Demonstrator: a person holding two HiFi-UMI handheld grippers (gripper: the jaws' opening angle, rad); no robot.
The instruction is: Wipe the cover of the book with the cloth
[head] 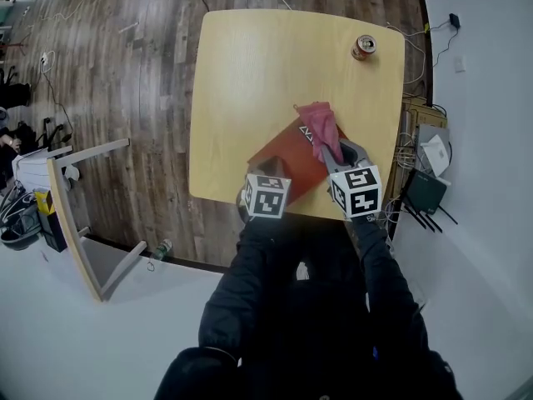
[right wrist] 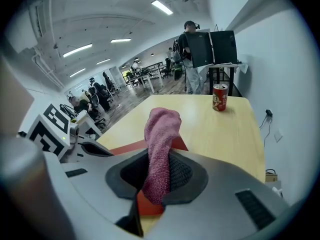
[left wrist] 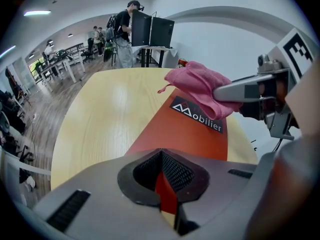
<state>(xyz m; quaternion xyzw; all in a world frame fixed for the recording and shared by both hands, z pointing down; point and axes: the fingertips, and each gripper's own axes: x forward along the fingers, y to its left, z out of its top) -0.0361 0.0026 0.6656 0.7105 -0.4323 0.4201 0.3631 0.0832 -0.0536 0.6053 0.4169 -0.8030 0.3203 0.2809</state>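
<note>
Cloth in grip over the book: my right gripper (head: pixel 338 152) was clamped on the pink cloth (head: pixel 321 130), which bunched up out of its jaws and draped forward onto the far end of the red book (head: pixel 287 152). In the right gripper view the cloth (right wrist: pixel 160 134) filled the gap between the jaws of that gripper (right wrist: pixel 160 170), with the book's cover (right wrist: pixel 125 147) showing just beneath.

My left gripper (head: pixel 268 167) sat on the book's near left part, jaws drawn together at the tips. In the left gripper view that gripper (left wrist: pixel 162 157) held nothing, and only a sliver of red cover showed through the slit below the tips. Ahead of it the cover (left wrist: pixel 185 134) ran toward a printed label, where the cloth (left wrist: pixel 200 86) and the right gripper (left wrist: pixel 245 91) came in from the right.

The book lay at an angle on the wooden table (head: pixel 250 73), close to its near edge and toward its right side. Bare tabletop stretched to the left and far side. A drink can (head: pixel 364 47) stood near the far right corner, well apart from the book.
</note>
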